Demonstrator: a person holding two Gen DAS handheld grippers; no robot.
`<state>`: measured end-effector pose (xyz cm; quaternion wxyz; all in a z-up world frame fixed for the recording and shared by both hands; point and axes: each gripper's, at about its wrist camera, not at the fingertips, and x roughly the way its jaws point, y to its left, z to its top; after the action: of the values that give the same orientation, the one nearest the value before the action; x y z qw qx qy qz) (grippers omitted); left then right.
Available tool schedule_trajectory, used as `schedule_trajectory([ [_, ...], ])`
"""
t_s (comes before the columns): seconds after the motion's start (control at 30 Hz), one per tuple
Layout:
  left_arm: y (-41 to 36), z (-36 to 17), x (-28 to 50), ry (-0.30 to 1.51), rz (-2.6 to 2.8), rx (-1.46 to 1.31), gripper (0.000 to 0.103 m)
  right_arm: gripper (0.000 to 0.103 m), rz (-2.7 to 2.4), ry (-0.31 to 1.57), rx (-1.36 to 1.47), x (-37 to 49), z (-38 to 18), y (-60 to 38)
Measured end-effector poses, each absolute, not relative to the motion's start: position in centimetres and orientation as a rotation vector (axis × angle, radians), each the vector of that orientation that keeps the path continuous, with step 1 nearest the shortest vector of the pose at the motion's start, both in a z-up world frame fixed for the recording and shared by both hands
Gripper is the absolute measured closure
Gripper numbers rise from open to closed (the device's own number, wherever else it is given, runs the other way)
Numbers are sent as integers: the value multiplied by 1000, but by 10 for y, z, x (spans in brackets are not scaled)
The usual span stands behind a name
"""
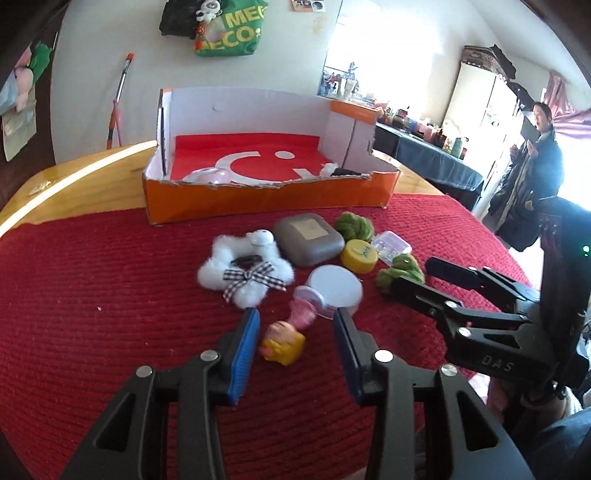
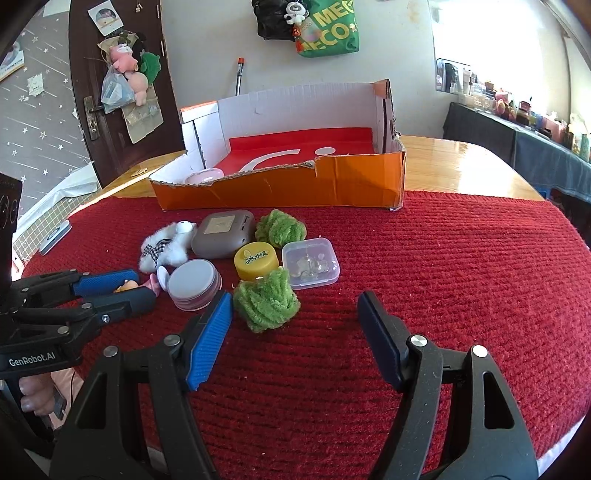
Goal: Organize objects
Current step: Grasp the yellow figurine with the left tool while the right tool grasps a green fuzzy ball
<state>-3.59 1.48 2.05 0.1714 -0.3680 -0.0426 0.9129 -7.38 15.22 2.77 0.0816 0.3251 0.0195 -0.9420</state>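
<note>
Two grippers: left gripper (image 1: 295, 328) low over the red mat (image 1: 92, 314), right gripper (image 2: 295, 321) low too, beside it.
Left fingers: we see them spread apart, straddling the small doll (image 1: 284, 341); pads not touching it yet, nothing held.
Right fingers: wide apart, empty; the near green pom-pom (image 2: 266, 301) sits just ahead of the left pad (image 2: 210, 339), not between the two.
Task things: loose cluster on the mat in front of the orange box (image 2: 280, 184): white fluffy toy (image 1: 245, 271), grey case (image 1: 308, 238), yellow cap (image 2: 256, 260), clear plastic case (image 2: 310, 267), round white-lidded tin (image 1: 335, 290), far green pom-pom (image 2: 280, 227).
Box: open, a few items already lying at its near wall; we can't identify them.
Step in hand: we judge it a pick of the doll for the box.
How to do it well: we'd centre the doll between the pads and close on its yellow head, since the pink end lies against the tin; lift straight so the neighbours stay put.
Risk: doll looks small and rounded, may roll or squirt out.
Writing: "DAS" on the right gripper body, "GenRobot.AI" on the left one, "MEG… ECO" partly readable on the green bag (image 2: 328, 27); yellow cap markings unreadable.
</note>
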Motion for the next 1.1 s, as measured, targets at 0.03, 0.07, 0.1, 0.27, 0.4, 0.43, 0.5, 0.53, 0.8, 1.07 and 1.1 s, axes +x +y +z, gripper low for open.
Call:
schedule_trajectory([
  [0.03, 14, 20, -38, -121, 2595, -1047, 59, 34, -2817, 66, 970, -74, 28, 152],
  [0.07, 14, 19, -40, -121, 2588, -1053, 59, 34, -2819, 74, 966, -73, 28, 151],
  [0.1, 13, 17, -42, -119, 2581, -1053, 59, 34, -2821, 78, 964, -74, 28, 151],
  [0.27, 21, 15, -41, -42, 2572, -1014, 59, 45, -2817, 86, 956, -76, 25, 149],
  [0.4, 27, 14, -38, -21, 2553, -990, 81, 66, -2803, 116, 933, -75, 23, 143],
  [0.43, 28, 13, -37, -20, 2546, -984, 81, 73, -2790, 121, 925, -74, 22, 141],
  [0.5, 29, 13, -34, -19, 2548, -968, 81, 74, -2784, 133, 908, -72, 20, 138],
  [0.53, 29, 14, -33, -29, 2548, -962, 81, 74, -2784, 138, 895, -70, 21, 137],
  [0.8, 23, 38, -30, -72, 2597, -859, 83, 74, -2785, 86, 802, -60, 45, 140],
  [1.07, 21, 43, -31, -77, 2606, -852, 83, 74, -2782, 47, 813, -62, 50, 145],
  [1.1, 20, 43, -32, -78, 2608, -851, 83, 74, -2781, 43, 816, -62, 50, 145],
])
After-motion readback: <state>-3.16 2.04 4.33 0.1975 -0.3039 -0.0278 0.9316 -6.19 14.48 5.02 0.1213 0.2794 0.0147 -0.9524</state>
